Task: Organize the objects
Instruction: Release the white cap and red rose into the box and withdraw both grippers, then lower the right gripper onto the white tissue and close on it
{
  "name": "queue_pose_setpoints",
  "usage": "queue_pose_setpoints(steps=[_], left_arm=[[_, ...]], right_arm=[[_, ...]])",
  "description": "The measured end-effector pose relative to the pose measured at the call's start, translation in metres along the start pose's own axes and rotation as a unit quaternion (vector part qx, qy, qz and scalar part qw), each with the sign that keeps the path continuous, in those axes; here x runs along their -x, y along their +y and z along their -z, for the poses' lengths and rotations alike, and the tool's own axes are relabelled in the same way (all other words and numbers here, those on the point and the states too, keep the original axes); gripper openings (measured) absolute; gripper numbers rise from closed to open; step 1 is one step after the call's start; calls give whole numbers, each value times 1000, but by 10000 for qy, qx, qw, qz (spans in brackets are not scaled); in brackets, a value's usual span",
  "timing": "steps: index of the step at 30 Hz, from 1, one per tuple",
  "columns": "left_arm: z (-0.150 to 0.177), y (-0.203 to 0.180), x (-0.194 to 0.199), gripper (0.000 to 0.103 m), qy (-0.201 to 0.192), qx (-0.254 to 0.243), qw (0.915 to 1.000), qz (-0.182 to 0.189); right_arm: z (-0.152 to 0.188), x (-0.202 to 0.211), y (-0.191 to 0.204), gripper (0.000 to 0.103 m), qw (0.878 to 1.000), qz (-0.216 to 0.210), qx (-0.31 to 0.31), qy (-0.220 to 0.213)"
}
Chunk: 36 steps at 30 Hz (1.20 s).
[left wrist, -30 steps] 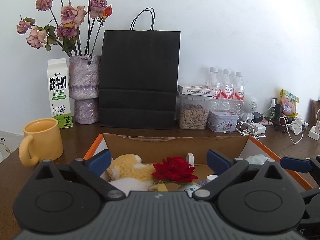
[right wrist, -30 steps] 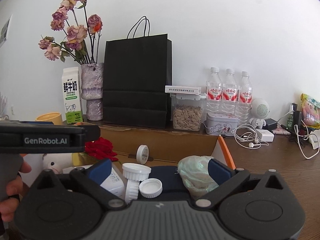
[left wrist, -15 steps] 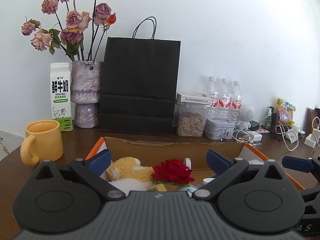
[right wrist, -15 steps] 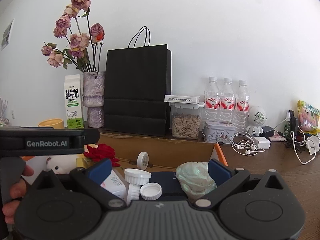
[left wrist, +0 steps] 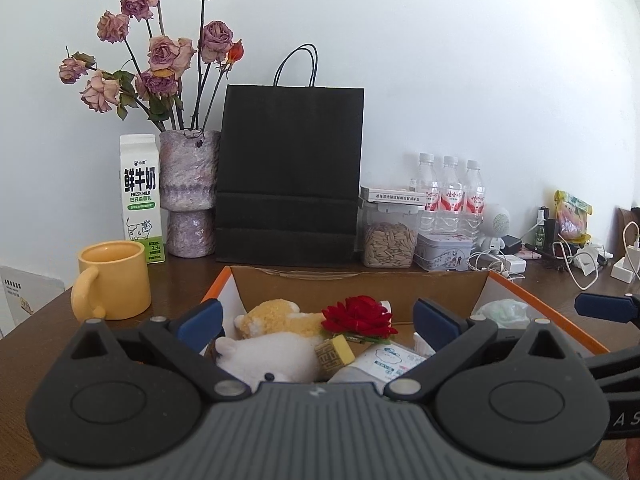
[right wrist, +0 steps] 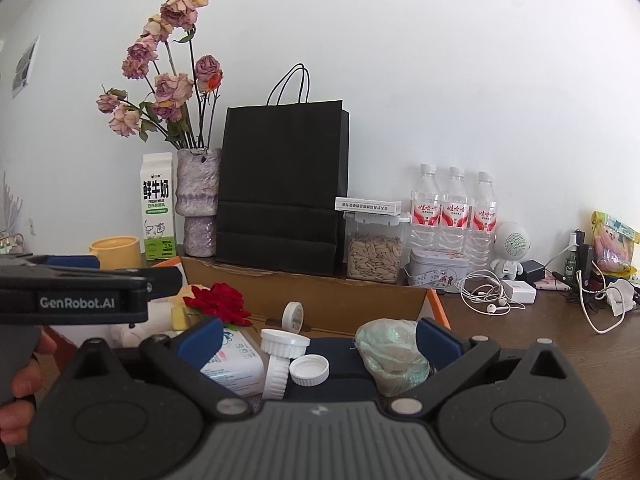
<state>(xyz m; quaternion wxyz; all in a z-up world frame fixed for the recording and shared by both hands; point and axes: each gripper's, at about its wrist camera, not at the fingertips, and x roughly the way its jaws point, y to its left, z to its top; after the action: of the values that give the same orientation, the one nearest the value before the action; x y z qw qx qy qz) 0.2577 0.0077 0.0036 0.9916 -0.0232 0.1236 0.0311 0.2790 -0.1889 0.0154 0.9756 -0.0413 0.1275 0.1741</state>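
Observation:
An open cardboard box [left wrist: 360, 286] with orange flaps sits in front of both grippers. In the left wrist view it holds a yellow plush toy [left wrist: 280, 314], a white plush toy [left wrist: 272, 354], a red fabric rose [left wrist: 358, 316] and a wipes pack [left wrist: 390, 362]. My left gripper [left wrist: 318, 320] is open and empty above them. In the right wrist view the box [right wrist: 340, 294] holds white jar lids [right wrist: 294, 350], a tape roll [right wrist: 292, 315], a pale green bag [right wrist: 390, 356] and the rose [right wrist: 218, 304]. My right gripper [right wrist: 318, 336] is open and empty above these.
Behind the box stand a black paper bag [left wrist: 290, 172], a vase of dried roses [left wrist: 190, 192], a milk carton [left wrist: 140, 196], a yellow mug [left wrist: 114, 278], a seed jar [left wrist: 388, 236], a tin [left wrist: 442, 250], water bottles [left wrist: 450, 194], and cables [right wrist: 488, 292] to the right.
Both grippers have risen and tilted down a little, so more of the box's contents show. Both stay open and empty.

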Motion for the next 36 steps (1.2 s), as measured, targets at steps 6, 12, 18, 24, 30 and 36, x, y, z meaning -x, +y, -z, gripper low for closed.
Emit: queue_pose_setpoints(steps=[6, 12, 18, 24, 30, 36], left_arm=[[10, 3, 19, 103, -4, 44, 9999, -151], [12, 6, 41, 103, 9, 125, 9997, -213], [14, 11, 57, 103, 157, 267, 9992, -237], [15, 17, 74, 103, 377, 290, 9985, -271], [20, 23, 92, 103, 739, 189, 9969, -183], [25, 31, 113, 103, 929, 236, 9951, -242]], right_arm=[[9, 15, 4, 103, 10000, -23, 50, -9], [15, 32, 9, 103, 9999, -117, 81, 19], [22, 46, 14, 103, 9991, -307, 169, 251], [30, 57, 17, 103, 9968, -491, 203, 594], [43, 69, 21, 103, 9926, -681, 385, 924], [52, 78, 26, 103, 9855, -994, 576, 1251]])
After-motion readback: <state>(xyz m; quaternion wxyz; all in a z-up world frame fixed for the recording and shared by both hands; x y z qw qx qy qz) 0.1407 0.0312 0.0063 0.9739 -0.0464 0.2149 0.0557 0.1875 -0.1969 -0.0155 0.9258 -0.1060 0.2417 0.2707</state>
